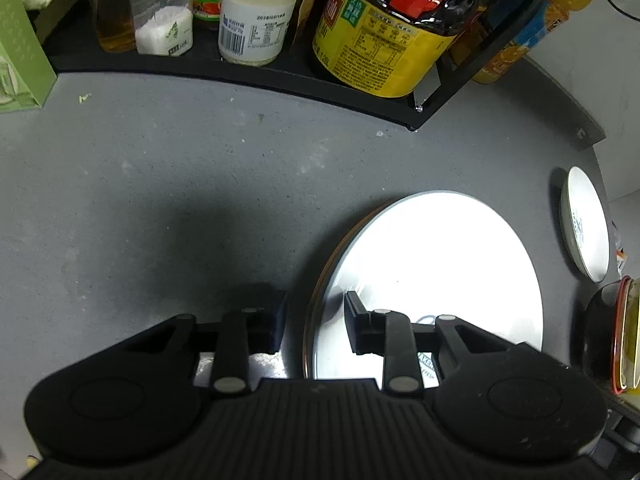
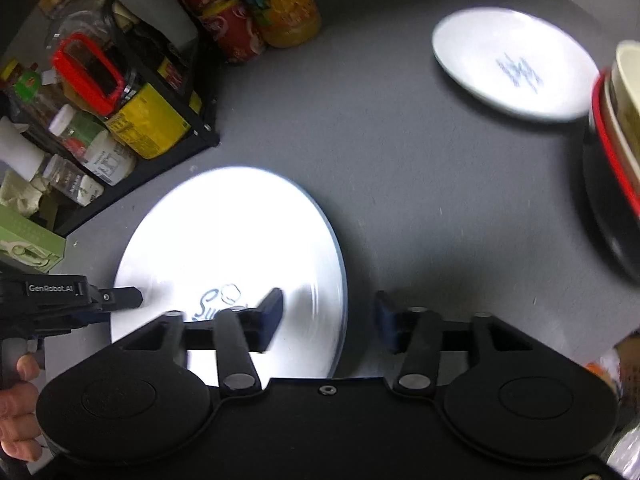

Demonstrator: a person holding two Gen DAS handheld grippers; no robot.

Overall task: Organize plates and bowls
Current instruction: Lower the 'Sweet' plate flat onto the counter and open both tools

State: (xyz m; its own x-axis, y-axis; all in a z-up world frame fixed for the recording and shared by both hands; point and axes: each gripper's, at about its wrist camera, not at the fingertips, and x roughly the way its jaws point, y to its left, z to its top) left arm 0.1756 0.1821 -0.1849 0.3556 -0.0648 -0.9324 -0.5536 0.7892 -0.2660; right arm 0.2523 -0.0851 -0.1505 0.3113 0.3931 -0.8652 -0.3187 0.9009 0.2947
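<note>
A large white plate (image 1: 436, 264) lies on the grey counter; it also shows in the right wrist view (image 2: 232, 240). My left gripper (image 1: 316, 320) is open and straddles the plate's left rim, one finger over the plate and one over the counter. In the right wrist view the left gripper (image 2: 120, 298) reaches to the plate's left edge. My right gripper (image 2: 330, 312) is open and empty over the plate's right rim. A smaller white plate (image 2: 516, 64) with a blue mark lies at the far right; it also shows in the left wrist view (image 1: 586, 224). Stacked bowls (image 2: 616, 144) stand at the right edge.
A black rack (image 1: 256, 72) along the back holds bottles and jars, including a big yellow-labelled bottle (image 1: 380, 40). A green box (image 1: 20, 52) stands at the left. Juice and red bottles (image 2: 260, 4) stand behind the rack's end.
</note>
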